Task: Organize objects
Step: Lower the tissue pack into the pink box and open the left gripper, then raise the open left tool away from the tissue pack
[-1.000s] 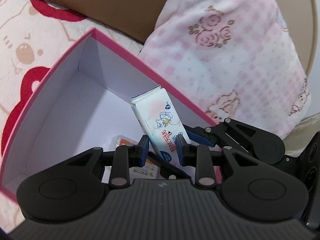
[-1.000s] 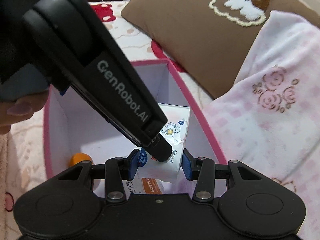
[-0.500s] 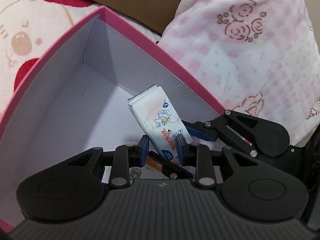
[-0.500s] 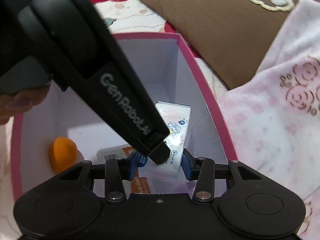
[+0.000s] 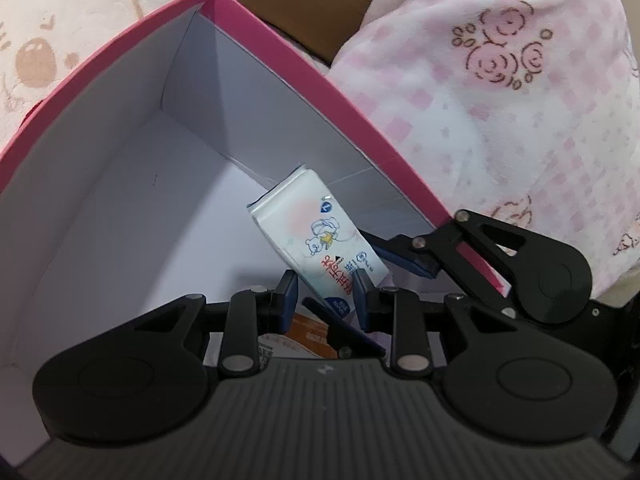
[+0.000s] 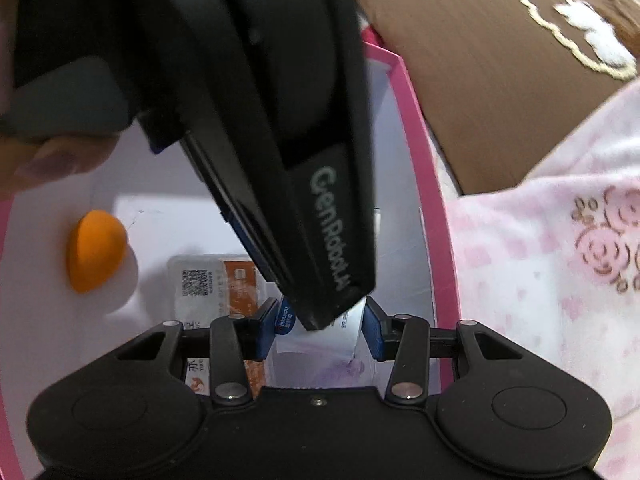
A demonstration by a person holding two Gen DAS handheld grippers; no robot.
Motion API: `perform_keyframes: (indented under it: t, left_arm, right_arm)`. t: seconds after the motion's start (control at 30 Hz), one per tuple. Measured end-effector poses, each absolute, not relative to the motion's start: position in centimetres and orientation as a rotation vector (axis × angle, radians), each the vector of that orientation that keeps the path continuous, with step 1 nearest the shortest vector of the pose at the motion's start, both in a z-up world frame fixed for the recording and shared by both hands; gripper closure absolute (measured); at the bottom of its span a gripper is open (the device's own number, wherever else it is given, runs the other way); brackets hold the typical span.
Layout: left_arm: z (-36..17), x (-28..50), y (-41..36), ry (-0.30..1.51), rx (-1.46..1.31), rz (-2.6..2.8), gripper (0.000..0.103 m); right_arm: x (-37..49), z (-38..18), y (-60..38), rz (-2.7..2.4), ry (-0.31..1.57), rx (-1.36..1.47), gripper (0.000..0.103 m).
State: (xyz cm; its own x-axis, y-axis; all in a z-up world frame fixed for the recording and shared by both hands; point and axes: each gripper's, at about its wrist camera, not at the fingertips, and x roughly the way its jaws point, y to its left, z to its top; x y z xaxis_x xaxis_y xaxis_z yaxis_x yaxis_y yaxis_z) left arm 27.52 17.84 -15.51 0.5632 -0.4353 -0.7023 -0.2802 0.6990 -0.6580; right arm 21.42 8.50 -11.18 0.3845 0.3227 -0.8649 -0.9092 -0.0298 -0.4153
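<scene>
A white tissue pack with a cartoon bear leans tilted inside the pink box, near its right wall. My left gripper is shut on the pack's lower end. My right gripper is shut on the same pack from the side, and its fingers show in the left wrist view. In the right wrist view the left gripper's black body covers most of the pack. An orange egg-shaped thing and an orange-and-white packet lie on the box floor.
A brown pillow lies behind the box, and a pink checked blanket lies against its right side. A cream cartoon-print cover spreads to the left. A person's finger shows on the left gripper's handle.
Both grippers have sunk into the box with the tissue pack still held between them. The right wrist has rolled, and the box floor with the orange thing and the packet now shows closer.
</scene>
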Motion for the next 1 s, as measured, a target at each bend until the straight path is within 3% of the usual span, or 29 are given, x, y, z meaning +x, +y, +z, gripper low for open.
perform_keyframes:
  t: [0.23,0.77,1.0]
  left_arm:
    - [-15.2,27.2,17.6,0.987,-0.801,-0.081,0.076]
    - [-9.7,24.1,15.8,0.955,-0.588,-0.093,0.076]
    - [-5.7,21.3,14.9,0.921,-0.512,-0.094,0.061]
  right_arm:
    - [20.7,-10.4,7.4,1.044,0.608,-1.187,0.051]
    - [17.1,-3.6,0.5,0.973,0.736,-0.632,0.051]
    - [17.7,-1.1,-0.7,0.885,0.732,-0.508,0.05]
